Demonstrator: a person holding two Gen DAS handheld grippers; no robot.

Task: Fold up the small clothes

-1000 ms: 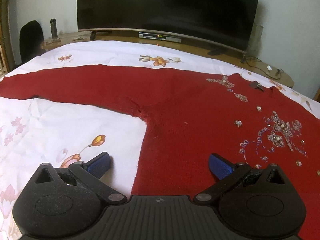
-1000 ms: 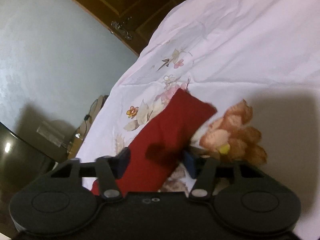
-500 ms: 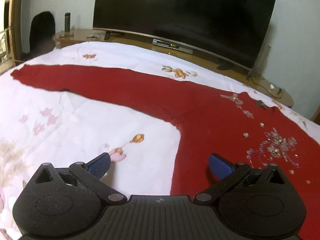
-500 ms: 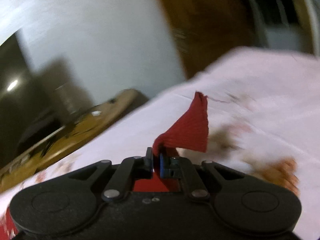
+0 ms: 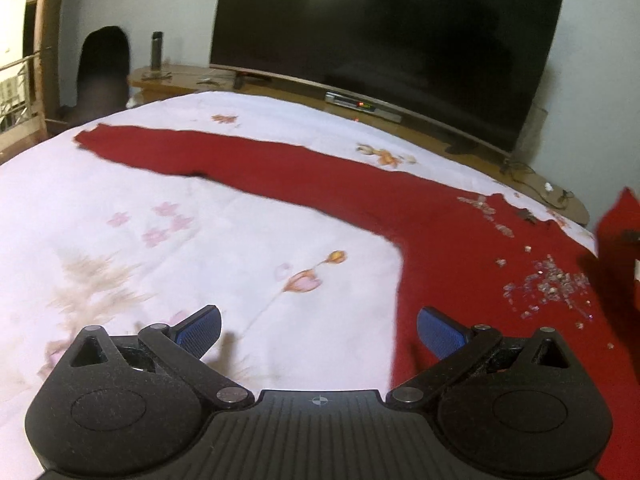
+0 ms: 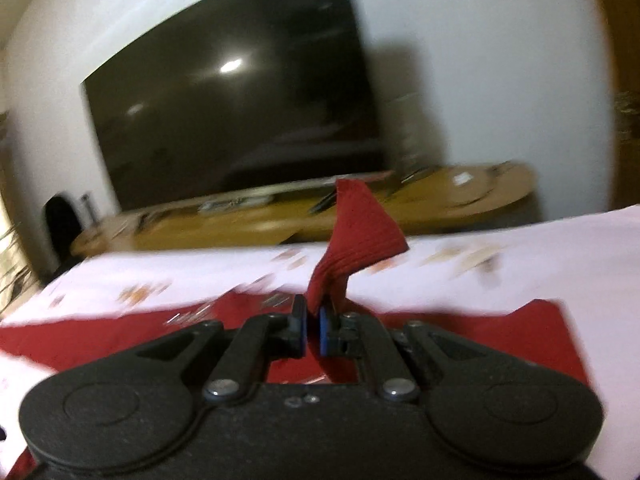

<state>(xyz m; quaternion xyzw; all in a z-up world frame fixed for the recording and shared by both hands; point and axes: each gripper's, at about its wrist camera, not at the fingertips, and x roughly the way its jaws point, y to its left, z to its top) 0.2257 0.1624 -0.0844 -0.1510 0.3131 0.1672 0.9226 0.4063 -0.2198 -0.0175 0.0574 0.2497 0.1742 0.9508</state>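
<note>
A red knit sweater (image 5: 452,240) with beaded decoration (image 5: 548,284) lies spread on the white floral bedsheet (image 5: 200,240). One long sleeve (image 5: 224,152) stretches away to the far left. My left gripper (image 5: 318,330) hangs open over the sheet beside the sweater's side edge, with nothing between its blue pads. My right gripper (image 6: 313,322) is shut on the cuff (image 6: 356,236) of the other sleeve, which stands up above the jaws. The sweater's body (image 6: 460,340) lies below that gripper. A raised red fold (image 5: 620,232) shows at the right edge of the left wrist view.
A large dark television (image 5: 380,40) stands on a low wooden console (image 5: 400,116) behind the bed. A metal bottle (image 5: 156,50) sits at the console's left end, with cables (image 5: 532,184) at its right end. A dark chair (image 5: 104,68) stands far left.
My right gripper shut on the sleeve cuff, lifted it and swung round from the bed's side to above the sweater body. My left gripper slid leftward, off the sweater and over the sheet.
</note>
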